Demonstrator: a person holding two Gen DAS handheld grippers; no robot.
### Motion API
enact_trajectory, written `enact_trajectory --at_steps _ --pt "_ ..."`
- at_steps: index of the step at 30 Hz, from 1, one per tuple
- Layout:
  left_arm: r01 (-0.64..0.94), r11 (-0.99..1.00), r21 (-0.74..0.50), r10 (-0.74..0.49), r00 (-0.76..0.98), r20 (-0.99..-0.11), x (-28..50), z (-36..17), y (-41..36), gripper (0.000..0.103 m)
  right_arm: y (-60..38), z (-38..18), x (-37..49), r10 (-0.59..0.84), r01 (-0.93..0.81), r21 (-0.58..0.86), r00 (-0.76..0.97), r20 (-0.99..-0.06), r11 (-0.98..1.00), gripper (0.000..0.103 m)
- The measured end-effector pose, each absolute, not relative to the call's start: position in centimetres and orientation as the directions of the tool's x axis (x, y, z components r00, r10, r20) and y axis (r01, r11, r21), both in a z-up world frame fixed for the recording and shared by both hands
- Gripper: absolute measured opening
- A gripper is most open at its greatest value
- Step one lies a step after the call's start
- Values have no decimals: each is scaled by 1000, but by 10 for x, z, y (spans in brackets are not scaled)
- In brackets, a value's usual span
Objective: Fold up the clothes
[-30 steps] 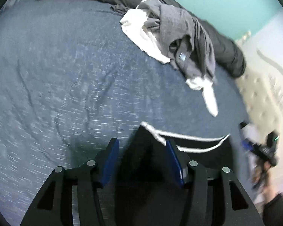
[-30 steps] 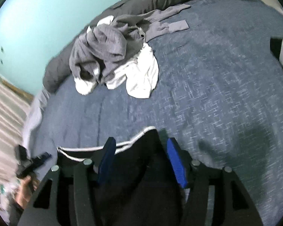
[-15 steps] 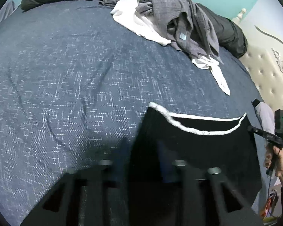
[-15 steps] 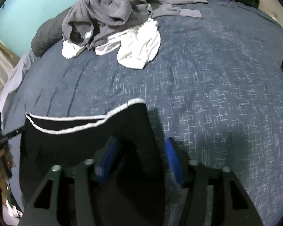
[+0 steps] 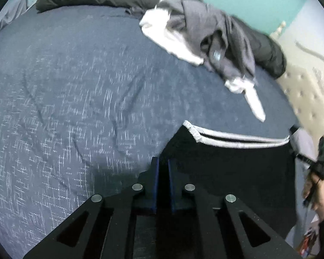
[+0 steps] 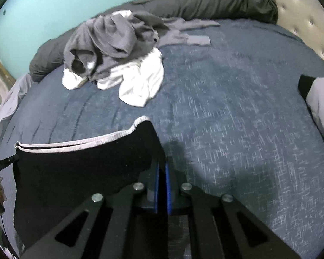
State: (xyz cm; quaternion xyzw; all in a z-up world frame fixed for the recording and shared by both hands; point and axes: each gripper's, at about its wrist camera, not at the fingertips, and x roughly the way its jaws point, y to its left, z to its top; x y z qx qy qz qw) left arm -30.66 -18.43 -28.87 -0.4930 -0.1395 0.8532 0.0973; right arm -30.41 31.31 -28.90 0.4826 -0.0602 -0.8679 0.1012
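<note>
A black garment [image 5: 226, 172] with a white-trimmed hem lies spread on the near edge of a bed [image 5: 75, 86] covered in a blue flecked spread; at its left side the left tongs [image 5: 163, 164] have just been closing, and their blue pads now pinch the dark cloth at that edge, jaws nearly together; at the garment's opposite side the right tongs [image 6: 162, 168] have likewise just been closing and now grip its right edge between almost-touching pads; the white hem [image 6: 80, 142] sags in a shallow curve between the two corners; farther back on the bed sits a heap of grey and white clothes [image 6: 114, 54], well apart from the black piece, against a long dark bolster [image 6: 205, 2] below a teal wall [image 6: 54, 6]; a tufted cream headboard [image 6: 302, 17] closes the right side.
</note>
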Motion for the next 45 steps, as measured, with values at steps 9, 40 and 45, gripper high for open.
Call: enact_trajectory --at_steps 9,40,45 --pt "21 -962 -272 225 -502 -835 -302 -287 -186 37 307 -295 -306 -149 72 131 -500 -853 -989 14" --pt "106 -896 -431 275 -630 -726 -112 -279 -197 44 139 -320 -107 -454 239 394 -302 -838 -887 10" --pt "92 -879 -468 311 -634 -708 -109 -279 -203 45 130 -331 -106 -408 235 346 -317 -856 -908 9"
